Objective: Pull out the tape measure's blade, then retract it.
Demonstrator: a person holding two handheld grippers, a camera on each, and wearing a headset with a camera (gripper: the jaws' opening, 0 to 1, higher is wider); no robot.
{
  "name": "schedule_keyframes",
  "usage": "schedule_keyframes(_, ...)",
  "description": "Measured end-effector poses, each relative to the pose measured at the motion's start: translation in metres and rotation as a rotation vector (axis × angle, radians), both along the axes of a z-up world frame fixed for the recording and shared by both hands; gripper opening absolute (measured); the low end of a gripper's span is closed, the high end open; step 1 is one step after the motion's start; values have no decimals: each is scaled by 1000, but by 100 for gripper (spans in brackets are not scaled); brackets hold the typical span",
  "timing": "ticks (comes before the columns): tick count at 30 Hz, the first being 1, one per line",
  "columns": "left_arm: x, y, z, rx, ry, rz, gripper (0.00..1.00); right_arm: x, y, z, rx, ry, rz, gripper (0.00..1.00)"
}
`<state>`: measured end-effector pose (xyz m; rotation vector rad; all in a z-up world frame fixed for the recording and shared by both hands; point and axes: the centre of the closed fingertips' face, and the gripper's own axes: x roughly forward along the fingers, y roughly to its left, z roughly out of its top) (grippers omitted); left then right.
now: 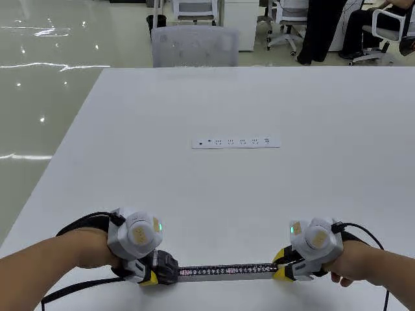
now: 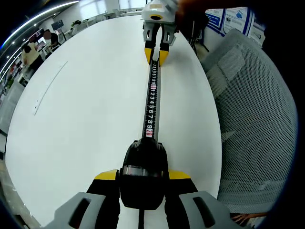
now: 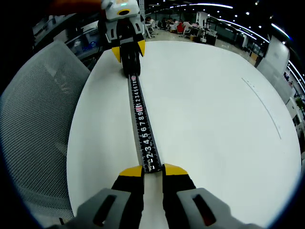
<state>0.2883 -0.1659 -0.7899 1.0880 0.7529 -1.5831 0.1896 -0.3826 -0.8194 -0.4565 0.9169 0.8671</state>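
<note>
Now our left gripper (image 2: 143,175) clamps the case (image 2: 143,155); our right gripper (image 3: 152,170) pinches the blade (image 3: 142,124), likely springy, by its tip.

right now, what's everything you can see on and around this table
table: one, white, under everything
power strip: one, white, middle of the table
tape measure: one, black case, near edge of the table
blade: one, dark with white numbers, stretched flat between the grippers
mesh chairs: two, grey, one at the far edge, another by the near edge
people: at least two, dark clothes, far right background
left gripper: one, grey with yellow tips, clamped on the tape measure
right gripper: one, grey with yellow tips, pinching the blade's end
</note>
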Motion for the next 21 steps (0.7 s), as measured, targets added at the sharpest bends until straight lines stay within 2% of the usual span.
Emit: schedule_keyframes(21, 0, -1, 1, -1, 2, -2, 33, -3, -9, -1, -4, 6, -8, 12)
